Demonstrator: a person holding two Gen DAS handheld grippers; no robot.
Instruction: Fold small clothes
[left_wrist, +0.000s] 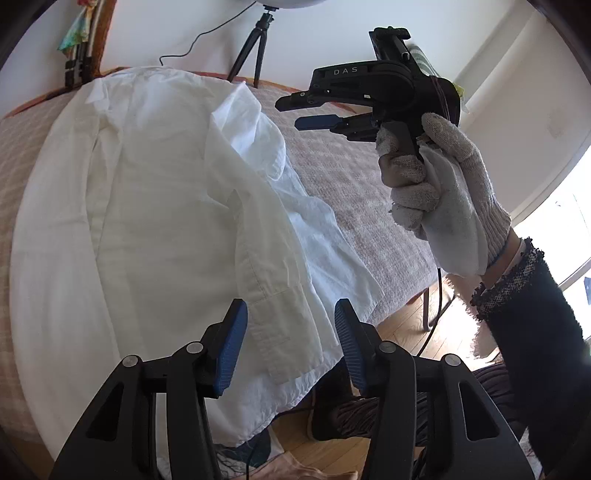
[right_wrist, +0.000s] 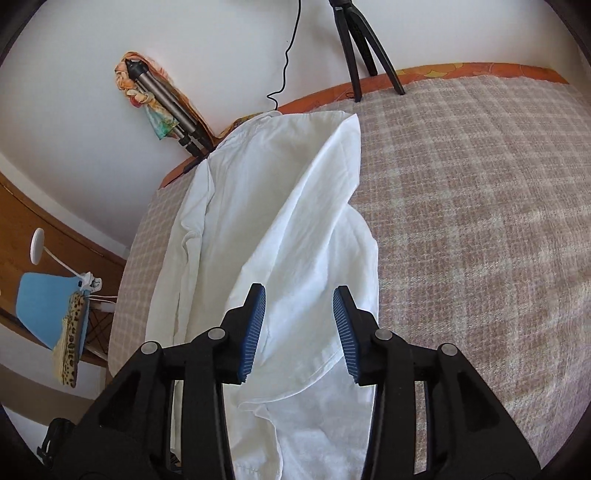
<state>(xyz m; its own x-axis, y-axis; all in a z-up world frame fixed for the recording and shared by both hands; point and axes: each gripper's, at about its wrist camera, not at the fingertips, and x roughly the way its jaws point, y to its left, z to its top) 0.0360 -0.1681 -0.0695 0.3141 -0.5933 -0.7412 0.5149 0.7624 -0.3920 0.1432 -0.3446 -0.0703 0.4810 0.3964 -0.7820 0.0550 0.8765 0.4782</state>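
Note:
A white long-sleeved shirt (left_wrist: 147, 192) lies flat on a checked pink-beige blanket (left_wrist: 351, 184), one sleeve folded across its body with the cuff (left_wrist: 273, 314) near the table's front edge. My left gripper (left_wrist: 291, 343) is open and empty, its blue pads either side of that cuff, above it. My right gripper (left_wrist: 299, 112) shows in the left wrist view, held in a gloved hand above the blanket to the right of the shirt, jaws open and empty. In the right wrist view the right gripper (right_wrist: 299, 325) is open above the shirt (right_wrist: 280, 221).
A black tripod (left_wrist: 251, 51) stands at the table's far edge, with a cable on the wall. A folded tripod with colourful cloth (right_wrist: 162, 99) leans at the far left corner. A desk with a blue pad and white lamp (right_wrist: 48, 302) is at left. Wooden floor (left_wrist: 406, 332) lies below the front edge.

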